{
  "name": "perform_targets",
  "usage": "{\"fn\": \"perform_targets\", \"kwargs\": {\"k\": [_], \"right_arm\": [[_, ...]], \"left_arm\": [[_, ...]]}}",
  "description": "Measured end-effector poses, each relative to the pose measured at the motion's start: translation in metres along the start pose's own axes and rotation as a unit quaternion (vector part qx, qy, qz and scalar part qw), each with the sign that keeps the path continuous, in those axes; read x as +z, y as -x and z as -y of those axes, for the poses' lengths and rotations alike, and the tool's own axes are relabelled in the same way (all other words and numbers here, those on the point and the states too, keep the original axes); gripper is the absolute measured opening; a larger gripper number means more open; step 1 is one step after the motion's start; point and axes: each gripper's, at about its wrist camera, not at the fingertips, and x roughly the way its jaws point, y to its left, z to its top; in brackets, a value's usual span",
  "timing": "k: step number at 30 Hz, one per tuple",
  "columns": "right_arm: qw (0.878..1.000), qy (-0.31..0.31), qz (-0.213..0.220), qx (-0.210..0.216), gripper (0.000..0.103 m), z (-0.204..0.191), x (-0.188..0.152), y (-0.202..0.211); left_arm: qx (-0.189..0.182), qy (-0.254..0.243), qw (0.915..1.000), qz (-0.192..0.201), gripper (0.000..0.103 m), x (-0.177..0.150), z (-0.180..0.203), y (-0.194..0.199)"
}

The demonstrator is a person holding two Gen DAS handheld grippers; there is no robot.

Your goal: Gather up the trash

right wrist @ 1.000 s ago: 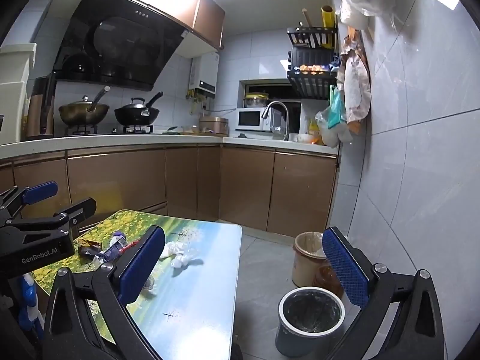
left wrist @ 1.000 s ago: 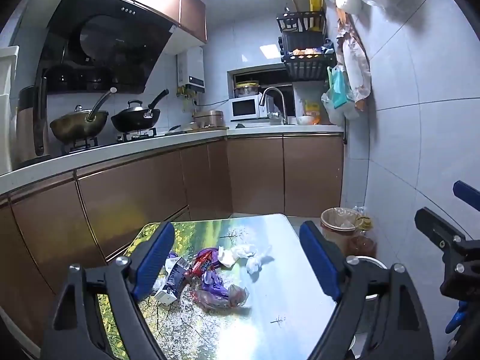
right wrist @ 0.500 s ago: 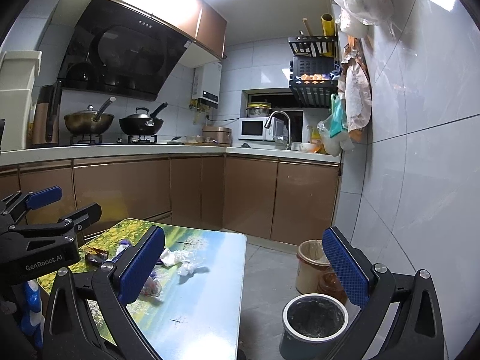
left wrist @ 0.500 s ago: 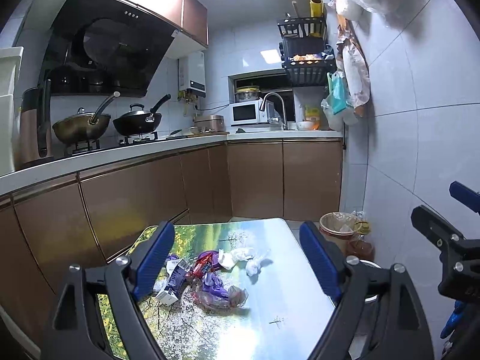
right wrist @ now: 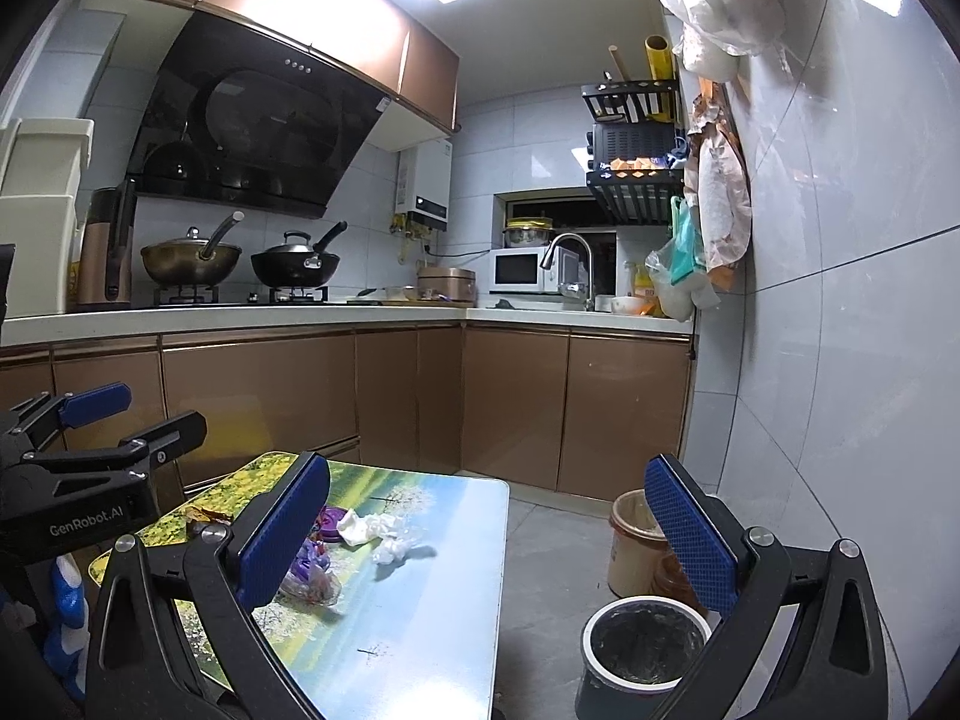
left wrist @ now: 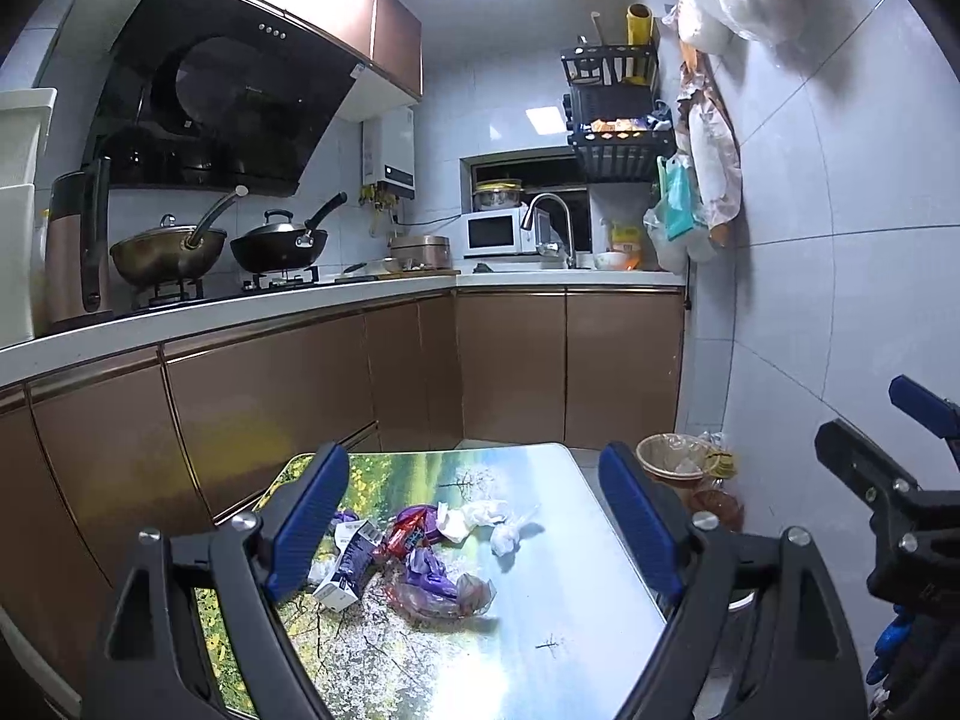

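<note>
A heap of trash lies on a low table (left wrist: 540, 648) with a landscape print: a small carton (left wrist: 351, 564), purple and red wrappers (left wrist: 420, 558), a clear plastic wrapper (left wrist: 447, 594) and crumpled white tissues (left wrist: 489, 516). The tissues also show in the right wrist view (right wrist: 390, 537). My left gripper (left wrist: 474, 522) is open and empty, held above and short of the heap. My right gripper (right wrist: 489, 531) is open and empty, to the right of the table. A round bin with a black liner (right wrist: 642, 654) stands on the floor below it.
A second, tan bin (right wrist: 633, 540) with a liner stands by the tiled wall (right wrist: 840, 390). Brown cabinets (left wrist: 510, 372) and a counter with woks (left wrist: 276, 246), a microwave and a sink run behind the table. Bags hang on the wall at upper right.
Both grippers have risen and tilted up a little, so the table and bin sit lower in both views. The trash has not moved. Both grippers stay open.
</note>
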Motion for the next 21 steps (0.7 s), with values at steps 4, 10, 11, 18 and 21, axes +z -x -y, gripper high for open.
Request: {"fn": "perform_targets", "kwargs": {"k": [4,10,11,18,21], "right_arm": [[1.0,-0.013,0.01,0.003,0.103,0.003,0.0,0.002],[0.999,-0.033,0.014,0.013,0.103,0.008,-0.003,0.0],[0.999,-0.035,0.013,0.015,0.103,0.008,-0.003,-0.001],[0.999,-0.052,0.001,0.011,0.103,0.008,-0.006,-0.011],[0.999,-0.049,-0.008,0.008,0.103,0.008,-0.009,-0.02]], "left_arm": [[0.001,-0.006,1.0,0.003,0.085,0.0,0.002,0.001],[0.0,-0.011,0.9999,-0.001,0.086,-0.001,0.003,-0.002],[-0.001,-0.011,0.9999,-0.003,0.086,-0.002,0.003,-0.003],[-0.002,-0.011,0.9998,-0.015,0.087,-0.005,0.001,-0.017],[-0.003,-0.011,0.9997,-0.02,0.087,-0.006,0.002,-0.025]]}}
